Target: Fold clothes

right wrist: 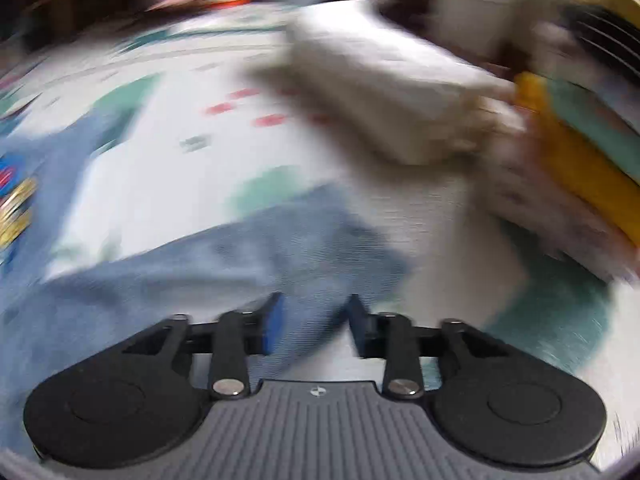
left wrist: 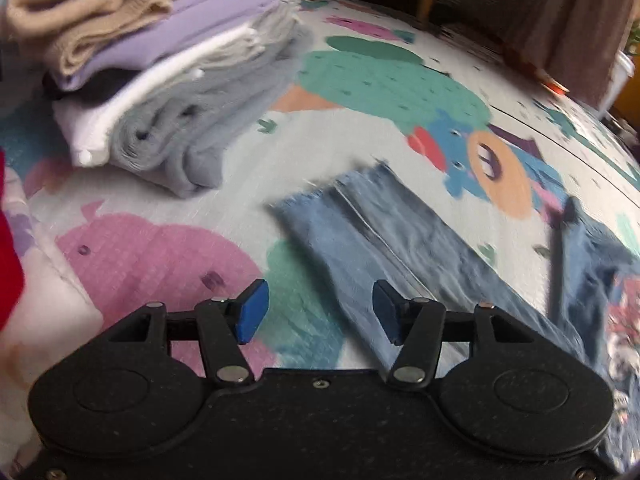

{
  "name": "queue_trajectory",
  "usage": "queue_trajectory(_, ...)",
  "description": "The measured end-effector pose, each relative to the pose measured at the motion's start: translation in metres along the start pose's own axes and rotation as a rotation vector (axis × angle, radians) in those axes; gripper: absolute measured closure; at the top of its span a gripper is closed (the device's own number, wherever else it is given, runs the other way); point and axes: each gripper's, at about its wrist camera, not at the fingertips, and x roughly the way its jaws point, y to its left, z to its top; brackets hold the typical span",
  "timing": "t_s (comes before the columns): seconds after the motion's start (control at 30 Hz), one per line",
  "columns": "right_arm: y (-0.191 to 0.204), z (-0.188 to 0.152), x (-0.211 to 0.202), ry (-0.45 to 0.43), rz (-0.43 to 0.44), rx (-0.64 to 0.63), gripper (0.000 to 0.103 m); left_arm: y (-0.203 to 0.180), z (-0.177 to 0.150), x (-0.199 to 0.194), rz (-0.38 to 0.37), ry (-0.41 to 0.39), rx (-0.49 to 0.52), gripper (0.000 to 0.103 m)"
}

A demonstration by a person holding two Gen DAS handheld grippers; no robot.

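Note:
A pair of blue jeans lies spread on a patterned play mat, one leg's frayed hem pointing toward the far left. My left gripper is open and empty, hovering just above the leg near its hem. In the blurred right wrist view, the jeans lie under and ahead of my right gripper, which is open with denim showing between its blue pads; I cannot tell if it touches the cloth.
A stack of folded clothes in beige, lilac, white and grey stands at the far left. A red cloth is at the left edge. A pale folded bundle and yellow and teal items lie at the right.

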Motion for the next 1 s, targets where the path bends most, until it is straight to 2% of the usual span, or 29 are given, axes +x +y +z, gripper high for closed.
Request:
queue_trajectory(0.07, -0.022, 0.002, 0.003, 0.039, -0.049, 0.161, 0.043, 0.001, 0.003, 0.012, -0.002, 0.023, -0.013, 0.043)
queue_trajectory(0.13, -0.037, 0.001, 0.010, 0.075, 0.052, 0.301, 0.043, 0.001, 0.004, 0.023, 0.005, 0.031, -0.023, 0.046)
queue_trajectory(0.17, -0.038, 0.001, 0.010, 0.066, 0.083, 0.297, 0.075, -0.001, 0.004, 0.025, 0.013, 0.020, -0.027, 0.049)
queue_trajectory(0.2, -0.036, 0.003, 0.011, 0.060, 0.096, 0.281, 0.090, -0.003, 0.005, 0.027, 0.013, 0.019, -0.011, 0.073)
queue_trajectory(0.23, -0.032, 0.004, 0.011, 0.062, 0.097, 0.258, 0.098, -0.006, 0.006, 0.028, 0.009, 0.021, 0.011, 0.103)
queue_trajectory(0.33, -0.021, 0.011, 0.011, 0.061, 0.111, 0.234, 0.101, -0.002, 0.011, 0.021, 0.001, 0.019, 0.002, 0.103)
queue_trajectory(0.4, -0.032, 0.010, 0.001, 0.040, 0.088, 0.289, 0.101, 0.008, 0.014, 0.008, -0.002, -0.010, -0.015, 0.103)
queue_trajectory(0.47, -0.043, 0.004, -0.008, 0.051, 0.064, 0.328, 0.101, 0.016, 0.013, 0.002, 0.001, -0.003, -0.023, 0.103)
queue_trajectory(0.53, -0.045, -0.004, -0.006, 0.103, 0.042, 0.287, 0.101, 0.013, 0.008, 0.015, 0.013, 0.043, 0.071, 0.102)
queue_trajectory(0.57, -0.043, -0.007, -0.004, 0.117, 0.031, 0.238, 0.100, 0.011, 0.007, 0.019, 0.024, 0.040, 0.111, 0.100)
queue_trajectory(0.6, -0.039, -0.006, -0.003, 0.106, 0.008, 0.197, 0.094, 0.008, 0.006, 0.023, 0.036, 0.026, 0.146, 0.089)
queue_trajectory(0.63, -0.038, -0.003, -0.003, 0.105, -0.023, 0.173, 0.085, 0.004, 0.008, 0.019, 0.064, -0.005, 0.177, 0.054)
queue_trajectory(0.67, -0.038, 0.001, -0.007, 0.090, -0.045, 0.169, 0.071, -0.001, 0.012, 0.013, 0.097, -0.041, 0.207, 0.047)
queue_trajectory(0.7, -0.037, 0.006, -0.014, 0.057, -0.060, 0.157, 0.066, -0.006, 0.016, 0.006, 0.131, -0.078, 0.236, 0.047)
queue_trajectory(0.73, -0.035, 0.013, -0.021, 0.016, -0.076, 0.128, 0.066, -0.012, 0.019, 0.000, 0.164, -0.115, 0.265, 0.047)
queue_trajectory(0.8, -0.024, 0.030, -0.035, -0.075, -0.079, 0.048, 0.065, -0.039, 0.029, -0.003, 0.077, -0.137, 0.341, 0.047)
queue_trajectory(0.83, -0.014, 0.040, -0.038, -0.108, -0.041, 0.002, 0.065, -0.053, 0.035, -0.004, 0.021, -0.143, 0.380, 0.047)
queue_trajectory(0.93, 0.036, 0.080, -0.025, -0.095, 0.169, -0.145, 0.066, -0.104, 0.056, 0.023, -0.179, -0.082, 0.372, 0.047)
queue_trajectory(1.0, 0.069, 0.109, -0.009, -0.039, 0.318, -0.181, 0.066, -0.138, 0.070, 0.043, -0.314, -0.035, 0.357, 0.047)
